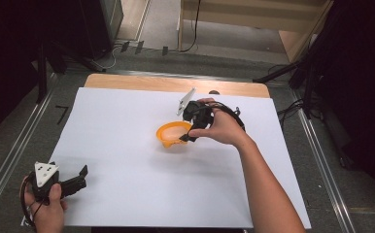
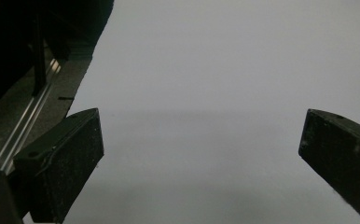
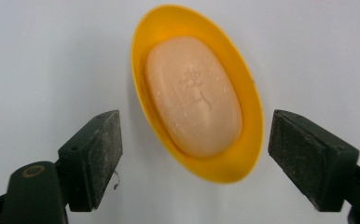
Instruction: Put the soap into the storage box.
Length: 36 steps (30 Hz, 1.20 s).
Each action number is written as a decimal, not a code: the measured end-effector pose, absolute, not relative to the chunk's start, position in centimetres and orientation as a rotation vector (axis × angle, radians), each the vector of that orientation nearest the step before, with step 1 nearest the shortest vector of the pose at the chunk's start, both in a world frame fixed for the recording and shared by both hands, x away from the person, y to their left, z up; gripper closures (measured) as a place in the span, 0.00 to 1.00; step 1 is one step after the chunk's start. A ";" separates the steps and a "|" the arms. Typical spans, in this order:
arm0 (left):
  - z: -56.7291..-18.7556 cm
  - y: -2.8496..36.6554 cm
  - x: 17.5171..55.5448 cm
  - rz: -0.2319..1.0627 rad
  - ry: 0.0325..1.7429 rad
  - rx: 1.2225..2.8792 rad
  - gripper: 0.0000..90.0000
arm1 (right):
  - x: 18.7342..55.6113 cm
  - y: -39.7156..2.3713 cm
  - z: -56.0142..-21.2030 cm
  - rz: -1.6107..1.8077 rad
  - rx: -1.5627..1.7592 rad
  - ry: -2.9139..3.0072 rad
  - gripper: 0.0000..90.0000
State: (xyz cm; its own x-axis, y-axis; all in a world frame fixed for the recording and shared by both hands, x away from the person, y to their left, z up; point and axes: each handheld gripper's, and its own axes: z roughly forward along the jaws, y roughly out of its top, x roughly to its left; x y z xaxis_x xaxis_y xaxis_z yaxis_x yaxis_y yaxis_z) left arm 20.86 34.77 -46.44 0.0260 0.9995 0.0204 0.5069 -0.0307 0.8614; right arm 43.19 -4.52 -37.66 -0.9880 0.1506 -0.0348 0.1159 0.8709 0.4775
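The pale soap bar (image 3: 193, 96) is seen lying in the yellow dish (image 3: 243, 158) at the middle of the white-covered counter (image 1: 127, 145), its long axis running aslant away from the right tool (image 3: 194, 161), just ahead of and between jaws that are parted and pressing on nothing. The right tool (image 1: 188, 132) is placed right at the dish's near rim and is by far the nearer one. The left tool (image 1: 78, 178), spread wide and empty, is kept well apart at the near left corner.

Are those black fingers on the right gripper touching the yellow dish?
Apart. In the right gripper view, white table shows between each of the fingers and the yellow dish.
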 end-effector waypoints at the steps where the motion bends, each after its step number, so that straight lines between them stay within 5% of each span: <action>1: -46.4 34.8 20.8 0.913 1.561 1.621 0.00 | 43.0 -4.9 -37.7 0.744 0.229 2.967 0.19; 36: -46.4 34.8 20.8 0.918 1.562 1.620 0.00 | 38.1 -14.9 -42.3 0.866 0.643 2.828 0.20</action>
State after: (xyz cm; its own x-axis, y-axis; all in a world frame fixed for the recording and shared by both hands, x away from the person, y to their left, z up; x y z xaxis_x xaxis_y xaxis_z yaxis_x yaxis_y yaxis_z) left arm 20.81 34.75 -46.43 0.0235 0.9995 0.0229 0.5064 -0.0316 0.8617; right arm 38.13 -14.88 -42.26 -0.9034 0.4285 0.0136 0.3627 0.7470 0.5572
